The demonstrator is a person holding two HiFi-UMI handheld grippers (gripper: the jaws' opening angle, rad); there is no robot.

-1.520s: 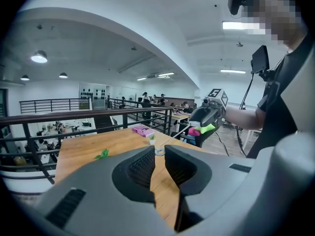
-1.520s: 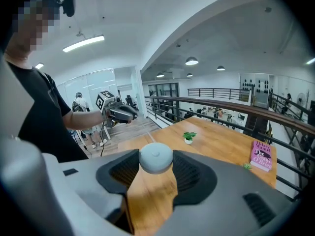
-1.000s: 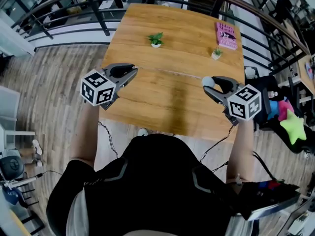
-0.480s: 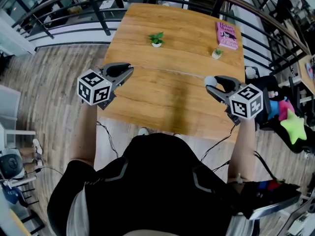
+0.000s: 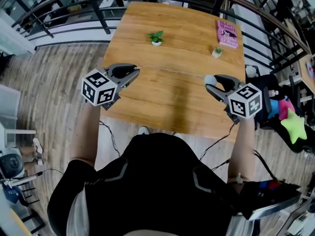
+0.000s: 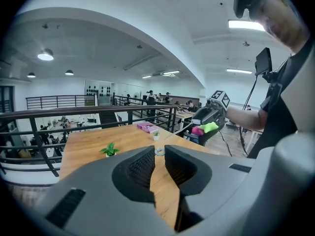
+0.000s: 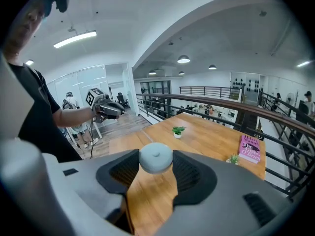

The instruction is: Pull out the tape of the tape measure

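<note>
Right gripper [image 5: 212, 84] at the right of the frame, jaws part-way apart and clamped on the round grey tape measure [image 7: 156, 157], held above the bench [image 5: 182, 23]. Left gripper [image 5: 134, 72] over at the bench's left edge, jaws drawn almost together with only a slit of wood showing, pinching the tape [image 5: 170, 71] by its little pale end ring. That thin pale line spans the gap from jaws to jaws. Upper right, a pink book [image 5: 226, 35] reads "Hilary Mantel" (the title starts "The", the rest is too small). Two small potted plants [image 5: 156, 38] beyond.
</note>
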